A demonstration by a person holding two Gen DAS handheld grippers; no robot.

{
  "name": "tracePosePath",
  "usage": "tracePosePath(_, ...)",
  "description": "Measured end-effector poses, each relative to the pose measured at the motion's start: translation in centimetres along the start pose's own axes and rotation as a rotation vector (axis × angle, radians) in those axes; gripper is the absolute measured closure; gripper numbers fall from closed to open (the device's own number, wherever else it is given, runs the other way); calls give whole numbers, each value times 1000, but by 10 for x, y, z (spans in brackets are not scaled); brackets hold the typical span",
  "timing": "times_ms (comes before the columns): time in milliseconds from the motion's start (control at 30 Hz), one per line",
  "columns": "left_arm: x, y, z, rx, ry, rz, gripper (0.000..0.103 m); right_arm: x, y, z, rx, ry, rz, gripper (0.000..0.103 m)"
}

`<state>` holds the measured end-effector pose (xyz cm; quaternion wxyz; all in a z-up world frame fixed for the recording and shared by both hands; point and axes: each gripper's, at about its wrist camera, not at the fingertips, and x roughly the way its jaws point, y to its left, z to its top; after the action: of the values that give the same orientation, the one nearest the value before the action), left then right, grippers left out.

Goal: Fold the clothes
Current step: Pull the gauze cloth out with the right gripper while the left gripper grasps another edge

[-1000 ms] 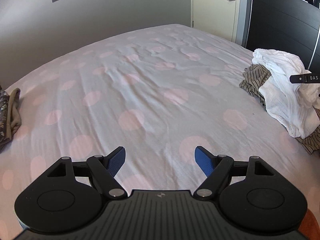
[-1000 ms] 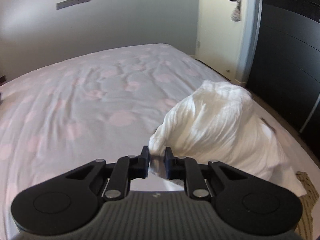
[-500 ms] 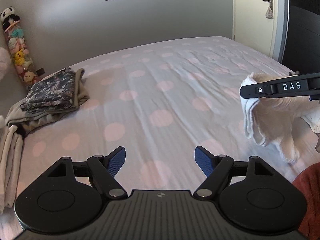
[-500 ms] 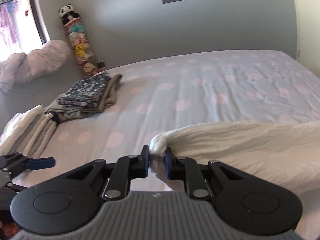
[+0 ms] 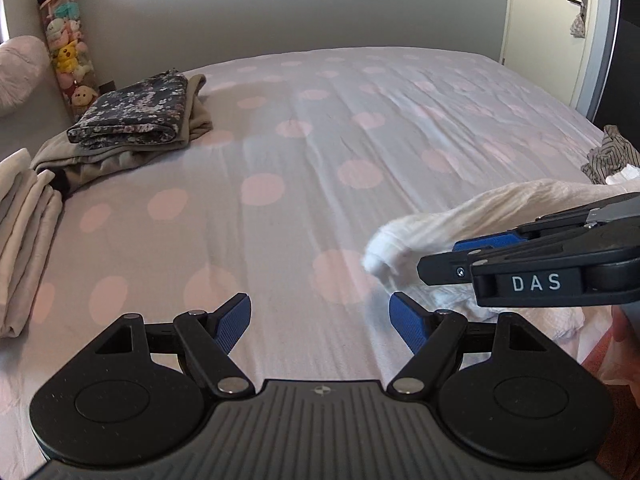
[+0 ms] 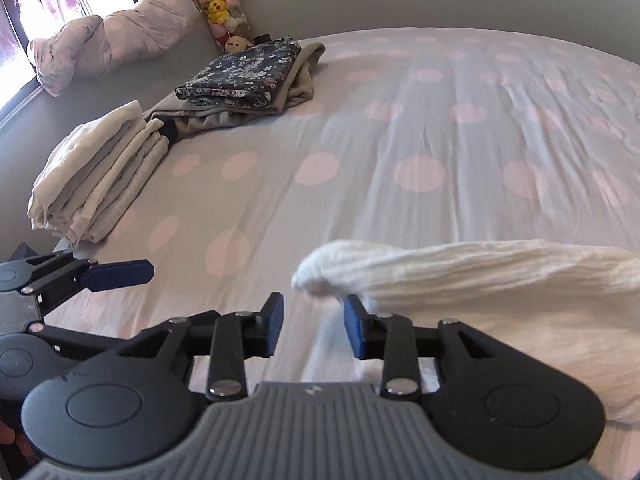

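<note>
Blue-padded jaws of the right gripper (image 6: 314, 322) have just been opening; they stand partly apart, and the white garment (image 6: 460, 270) they carried is no longer pinched. Its rolled end lies just ahead of the gap, and cloth brushes the outer side of the right finger. The rest of the garment trails off to the right across the bed (image 6: 400, 140). Left gripper (image 5: 320, 320) hangs wide open over bare sheet with nothing between its 2 pads. In the left wrist view the right gripper (image 5: 460, 258) enters from the right edge, crossing in front of the white garment (image 5: 440, 216). Sheet is pale with pink dots, lightly creased. Farther out, on the left side of the bed: a folded cream stack (image 6: 96, 172), then a dark floral folded piece (image 6: 248, 72) on top of a grey-beige garment (image 6: 224, 110). Striped crumpled garment (image 5: 610, 154) sits at the far right edge. A column of plush toys (image 5: 66, 44) stands against the wall; a pale bundle of bedding (image 6: 116, 38) lies near the window.
</note>
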<state>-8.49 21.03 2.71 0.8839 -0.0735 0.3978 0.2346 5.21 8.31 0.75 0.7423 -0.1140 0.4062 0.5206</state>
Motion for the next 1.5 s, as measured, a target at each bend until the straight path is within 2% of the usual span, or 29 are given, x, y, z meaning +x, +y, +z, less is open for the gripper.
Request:
tracePosePath(100,11,-18,3,50,-7,-45,27,-17,-24,-4,-26,-7,-61,45)
tracePosePath(200,23,-37,7,102,-15,-93,27,-29,-55,-11,-98,22,-187,31)
tracePosePath(267,33,-50,9,138,-13,-121,26,-29,-79,-16,-141,75,-277,19)
tracePosePath(400,62,-69,9,185,26,-165,26,-23,-128,-25,-144,167,-386,18)
tracePosePath(533,91,-81,9,203,72,-184,26,-7,-156,-28,-94,228,-377,18)
tracePosePath(600,103,-86,8,212,87,-189,26,2,-160,-24,-92,240,-355,18)
tracePosePath(733,124,-94,6,238,108,-190,26,28,-160,-16,-142,269,-373,18)
tracePosePath(833,136,-99,3,259,112,-187,26,47,-164,-13,-118,296,-357,19)
tracePosePath(933,141,-101,0,275,83,-191,26,51,-170,-10,-75,293,-333,24)
tracePosePath(1000,143,-101,0,273,65,-210,33,52,-171,-9,-60,287,-318,30)
tracePosePath(1033,144,-101,0,264,62,-230,38,52,-169,-9,-68,282,-314,36)
tracePosePath(1067,146,-101,1,251,69,-258,51,51,-167,-9,-76,276,-309,43)
tracePosePath(1100,148,-100,2,236,70,-279,60,51,-163,-9,-86,271,-309,50)
tracePosePath(1133,148,-99,2,224,63,-289,64,50,-159,-9,-97,265,-314,53)
tracePosePath(1200,146,-98,5,225,58,-310,88,48,-149,-8,-117,249,-329,61)
tracePosePath(1233,144,-98,6,228,58,-321,94,47,-143,-7,-126,239,-337,67)
tracePosePath(1300,141,-98,8,235,72,-310,98,44,-134,-2,-130,215,-350,78)
tracePosePath(1400,135,-91,12,216,99,-284,101,39,-118,8,-138,184,-349,87)
tracePosePath(1500,122,-78,17,198,94,-252,101,35,-96,20,-160,149,-306,90)
